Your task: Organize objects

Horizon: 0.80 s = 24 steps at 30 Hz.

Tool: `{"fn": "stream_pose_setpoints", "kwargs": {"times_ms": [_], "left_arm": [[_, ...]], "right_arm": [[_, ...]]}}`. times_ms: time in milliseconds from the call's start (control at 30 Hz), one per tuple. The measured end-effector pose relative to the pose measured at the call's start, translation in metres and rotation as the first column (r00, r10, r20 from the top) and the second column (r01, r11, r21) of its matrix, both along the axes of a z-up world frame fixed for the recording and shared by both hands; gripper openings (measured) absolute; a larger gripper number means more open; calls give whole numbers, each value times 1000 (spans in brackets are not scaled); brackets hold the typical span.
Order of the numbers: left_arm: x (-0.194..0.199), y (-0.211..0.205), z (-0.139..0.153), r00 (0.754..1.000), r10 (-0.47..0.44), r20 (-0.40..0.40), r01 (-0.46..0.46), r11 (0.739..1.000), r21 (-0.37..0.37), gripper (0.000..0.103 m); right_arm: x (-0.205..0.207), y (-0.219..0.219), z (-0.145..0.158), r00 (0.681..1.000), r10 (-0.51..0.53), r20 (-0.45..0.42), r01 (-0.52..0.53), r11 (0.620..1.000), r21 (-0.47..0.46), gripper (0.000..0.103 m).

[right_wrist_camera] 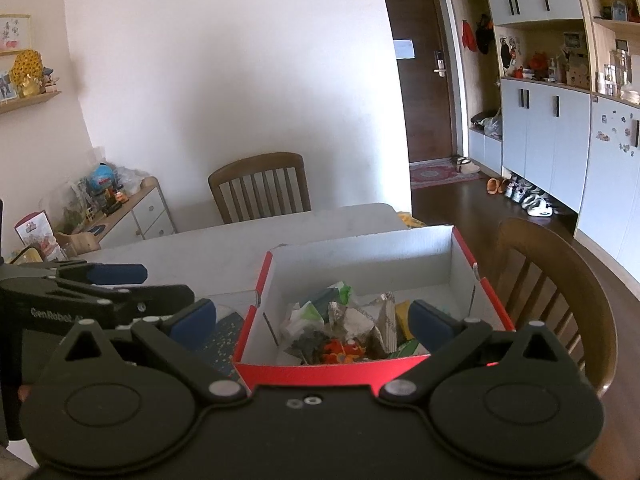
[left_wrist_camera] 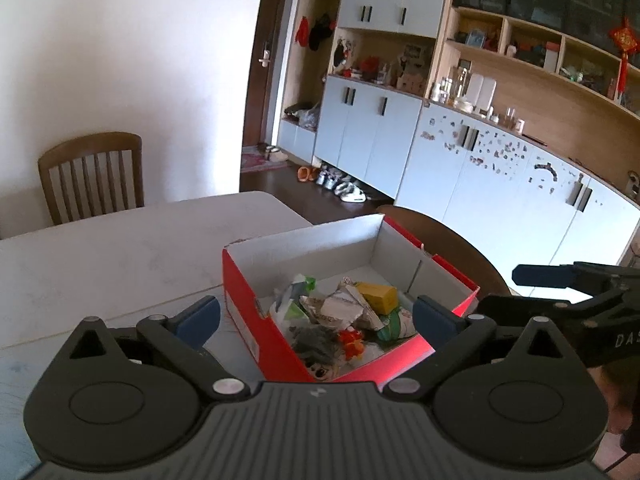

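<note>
Left wrist view: my left gripper (left_wrist_camera: 316, 318) stands spread wide, its blue pads (left_wrist_camera: 199, 320) well apart and holding nothing. The red shoe box (left_wrist_camera: 244, 312) sits on the pale table (left_wrist_camera: 100, 264) straight ahead of these fingers. Its near left corner falls between my two pads. I cannot tell whether either pad touches the cardboard. The box is open on top, white inside, and its near half holds a heap of small things: crumpled wrappers (left_wrist_camera: 334, 308), a yellow carton (left_wrist_camera: 378, 296) toward my right pad, and a small red and orange toy (left_wrist_camera: 352, 342) closest to me. The far half of the box floor is bare. My right gripper (left_wrist_camera: 560, 280) reaches in from the right, beyond the box's right wall, one blue pad pointing left.

In the right wrist view, my right gripper (right_wrist_camera: 312, 318) is likewise at full spread and empty. The same box (right_wrist_camera: 304, 372) lies dead ahead, its near red wall just beyond my fingertips, with the heap (right_wrist_camera: 344, 328) behind that wall and between my pads. My left gripper (right_wrist_camera: 116, 280) shows at the left, beside the box's left wall. Past the table, one wooden chair (right_wrist_camera: 260, 188) stands against the white wall, and another chair (right_wrist_camera: 556, 288) stands to the right of the box.
</note>
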State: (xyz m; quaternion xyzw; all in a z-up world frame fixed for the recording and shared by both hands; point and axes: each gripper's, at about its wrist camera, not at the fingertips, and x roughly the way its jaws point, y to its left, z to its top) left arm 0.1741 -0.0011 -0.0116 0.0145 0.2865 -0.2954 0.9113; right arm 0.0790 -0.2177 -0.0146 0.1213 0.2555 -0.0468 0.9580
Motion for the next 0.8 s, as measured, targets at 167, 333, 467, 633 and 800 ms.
{"fn": "stream_pose_setpoints", "kwargs": {"times_ms": [167,333,467,633,800], "left_arm": [[-1,-2,-2,1000,20,14,-21,999,42,103],[-3,0,-3,1000,22,22,-23,999,44,103],[-4,0,-5,1000,18,15,-18,999,46,103],[-3,4,-7,1000,19,2,-19,999,40,103],[-3,7,-6,1000,16,9,-16,999,40,103]], "right_arm": [[0,4,-2,1000,-2,-12,2,1000,0,102],[1,7,-3,1000,-1,-18,1,1000,-3,102],[1,10,-5,1000,-5,-22,5,1000,1,102],[1,11,-7,1000,-8,-28,8,1000,6,102],[2,13,-7,1000,-5,-28,5,1000,3,102]]}}
